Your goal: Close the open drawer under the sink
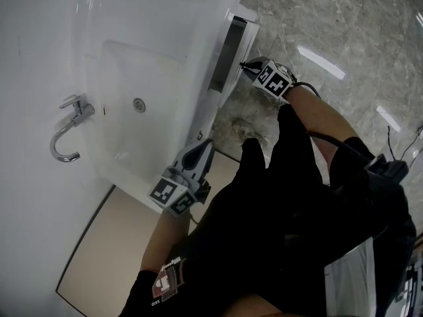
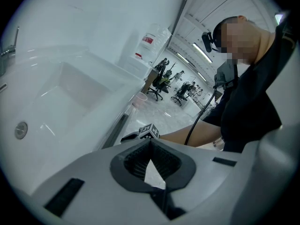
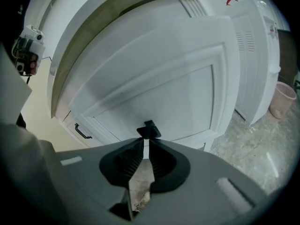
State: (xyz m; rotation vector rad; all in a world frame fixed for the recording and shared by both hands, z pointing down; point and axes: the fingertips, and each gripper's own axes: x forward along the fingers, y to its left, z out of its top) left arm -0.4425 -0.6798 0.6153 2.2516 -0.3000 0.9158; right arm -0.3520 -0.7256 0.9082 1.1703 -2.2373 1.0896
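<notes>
The white sink (image 1: pixel 165 18) hangs on the wall, and the drawer (image 1: pixel 232 41) under it stands out, showing a dark gap along its top. In the right gripper view the drawer's white panelled front (image 3: pixel 154 83) fills the frame, with a small black knob (image 3: pixel 149 130) on it. My right gripper (image 3: pixel 146 142) points at that knob, its jaws a narrow slit apart, and the knob sits just past the tips. The head view shows the right gripper (image 1: pixel 244 65) against the drawer front. My left gripper (image 1: pixel 203 145) rests by the sink's front edge, shut and empty (image 2: pixel 150 143).
A chrome tap (image 1: pixel 69 127) is at the sink's left. A lower cabinet beside the drawer has a black bar handle (image 3: pixel 83 131). A pink waste bin (image 3: pixel 282 100) stands on the marble floor (image 1: pixel 344 38). A beige floor patch (image 1: pixel 112 249) lies under the left arm.
</notes>
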